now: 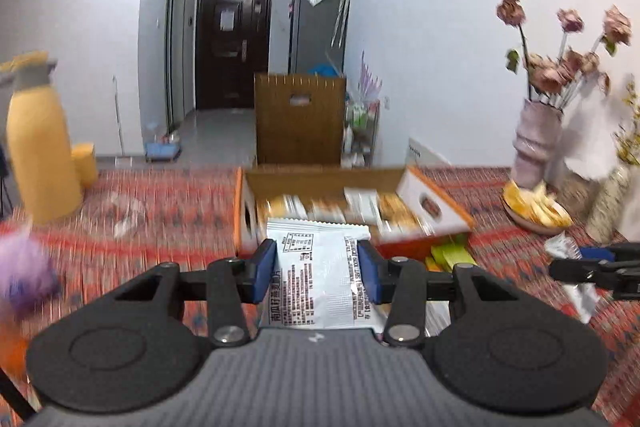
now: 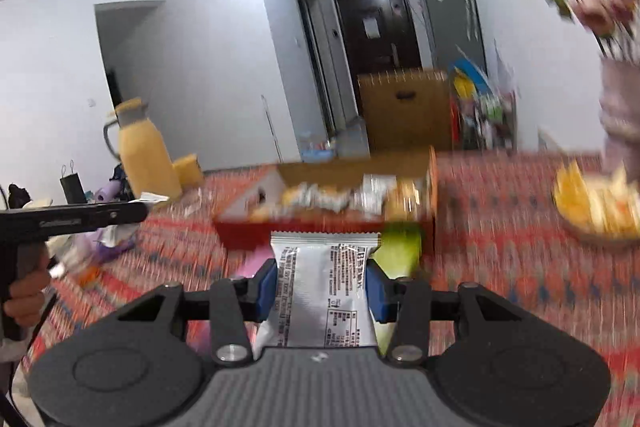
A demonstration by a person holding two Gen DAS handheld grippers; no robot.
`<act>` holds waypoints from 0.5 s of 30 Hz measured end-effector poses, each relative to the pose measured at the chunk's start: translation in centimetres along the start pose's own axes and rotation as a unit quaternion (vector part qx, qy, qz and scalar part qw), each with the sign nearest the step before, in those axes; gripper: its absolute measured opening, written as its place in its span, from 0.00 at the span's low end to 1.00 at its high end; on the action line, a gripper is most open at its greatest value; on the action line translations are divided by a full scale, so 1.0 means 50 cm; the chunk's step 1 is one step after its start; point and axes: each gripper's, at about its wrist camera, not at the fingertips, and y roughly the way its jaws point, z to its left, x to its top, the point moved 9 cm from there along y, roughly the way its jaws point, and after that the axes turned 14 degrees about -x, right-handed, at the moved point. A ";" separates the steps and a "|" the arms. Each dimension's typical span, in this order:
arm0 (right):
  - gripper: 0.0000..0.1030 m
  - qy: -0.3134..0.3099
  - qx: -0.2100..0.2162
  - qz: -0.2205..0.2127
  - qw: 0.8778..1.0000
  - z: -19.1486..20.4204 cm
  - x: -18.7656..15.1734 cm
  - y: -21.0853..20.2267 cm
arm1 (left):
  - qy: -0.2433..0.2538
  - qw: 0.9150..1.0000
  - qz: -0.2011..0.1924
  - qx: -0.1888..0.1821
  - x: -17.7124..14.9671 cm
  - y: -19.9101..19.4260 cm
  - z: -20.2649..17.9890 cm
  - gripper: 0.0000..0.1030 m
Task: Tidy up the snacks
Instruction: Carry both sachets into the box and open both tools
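- Left tool (image 1: pixel 317 269) clamps a white printed foil snack packet (image 1: pixel 316 279) just before the open orange cardboard box (image 1: pixel 432 205).
- Right tool (image 2: pixel 321 291) clamps a silver foil snack packet (image 2: pixel 324 287) before that box (image 2: pixel 431 179).

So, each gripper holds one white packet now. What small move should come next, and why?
Probably carry both forward over the open snack box and lower them in. The left gripper grips a white packet, the right gripper another packet, and the box just ahead already holds similar snacks with its flaps open.
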 end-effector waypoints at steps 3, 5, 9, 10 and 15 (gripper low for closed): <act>0.43 0.000 0.009 -0.013 1.000 0.010 0.089 0.067 | 0.020 1.000 -0.011 0.016 0.076 0.069 0.045 0.43; 0.43 0.015 0.027 -0.002 1.000 0.016 0.135 0.121 | 0.020 1.000 -0.014 0.013 0.119 0.118 0.072 0.43; 0.43 0.034 0.056 0.035 0.997 0.035 0.210 0.256 | 0.005 1.000 0.002 0.000 0.168 0.229 0.121 0.43; 0.43 0.034 0.053 0.041 0.997 0.040 0.223 0.289 | 0.001 1.000 0.007 0.000 0.173 0.256 0.133 0.43; 0.43 0.069 0.059 0.129 0.987 0.064 0.247 0.508 | -0.033 0.998 0.056 0.000 0.167 0.411 0.196 0.43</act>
